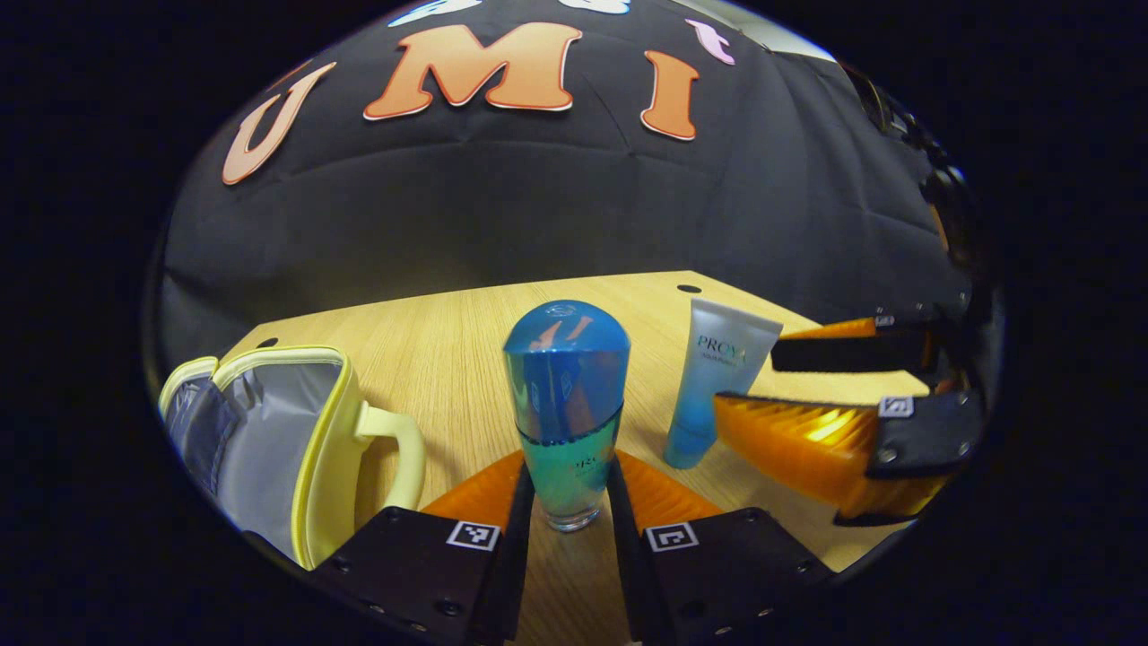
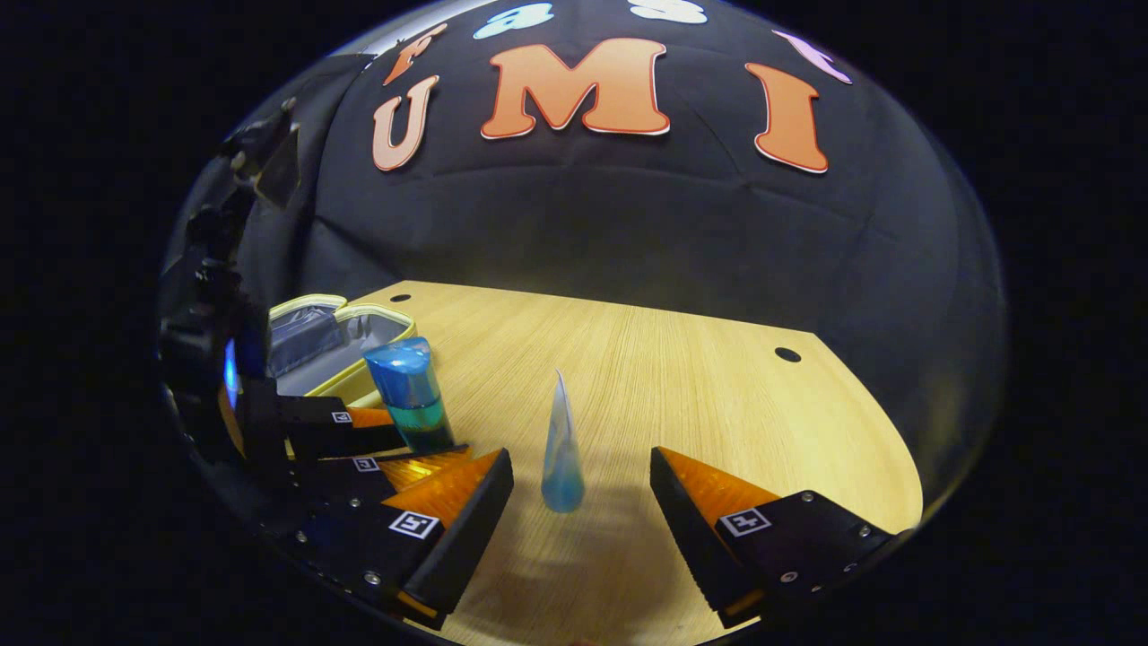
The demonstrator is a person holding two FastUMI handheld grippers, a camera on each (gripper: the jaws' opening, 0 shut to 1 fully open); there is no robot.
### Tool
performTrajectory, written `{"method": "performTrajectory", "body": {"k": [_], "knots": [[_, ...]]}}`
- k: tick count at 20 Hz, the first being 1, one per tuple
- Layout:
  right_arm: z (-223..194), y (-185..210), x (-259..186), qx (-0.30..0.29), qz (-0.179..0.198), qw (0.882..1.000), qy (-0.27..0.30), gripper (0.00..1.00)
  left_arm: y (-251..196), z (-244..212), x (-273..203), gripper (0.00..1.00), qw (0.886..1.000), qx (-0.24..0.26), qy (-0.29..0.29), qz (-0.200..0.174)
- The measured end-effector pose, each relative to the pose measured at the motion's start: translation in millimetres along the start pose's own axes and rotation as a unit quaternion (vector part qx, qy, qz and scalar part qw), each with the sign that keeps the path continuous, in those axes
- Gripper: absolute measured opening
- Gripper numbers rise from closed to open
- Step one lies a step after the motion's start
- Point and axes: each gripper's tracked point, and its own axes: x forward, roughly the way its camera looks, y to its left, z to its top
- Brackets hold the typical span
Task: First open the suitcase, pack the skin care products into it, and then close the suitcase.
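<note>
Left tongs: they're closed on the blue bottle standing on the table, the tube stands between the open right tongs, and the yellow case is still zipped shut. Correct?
Not quite: the yellow case is open, its grey lining showing in the left gripper view. The rest holds: the left tongs grip the blue bottle upright on the table, and the tube stands between the open right tongs.

Booth is dim, black cloth wall swallowing light. Wooden table (image 2: 682, 377) is the brightest surface, evenly lit from above. Glare on the blue bottle's cap (image 1: 565, 327). Soft shadow beside the tube (image 2: 562, 449). Strong fisheye bending at the edges, rims dark and soft; centre sharp.
</note>
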Motion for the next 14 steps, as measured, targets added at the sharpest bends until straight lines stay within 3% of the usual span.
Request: {"method": "performTrajectory", "body": {"k": [5,9,11,14], "knots": [[-16.5,8.4,23.1,0.013,0.02,0.999,0.032,0.95,4.2,45.7,-22.6,0.44,0.999,-0.01,-0.034,0.002],[-22.1,19.2,37.2,0.023,0.025,0.998,0.05,0.69,13.2,71.0,-43.1,0.44,0.999,0.003,-0.052,0.009],[-21.1,20.8,43.8,0.023,0.02,0.998,0.054,0.45,21.5,78.3,-52.5,0.44,0.999,0.003,-0.053,0.014],[-2.8,34.5,33.5,0.031,0.035,0.998,0.048,0.3,39.9,91.2,-67.9,0.45,0.998,0.01,-0.057,0.03]]}}
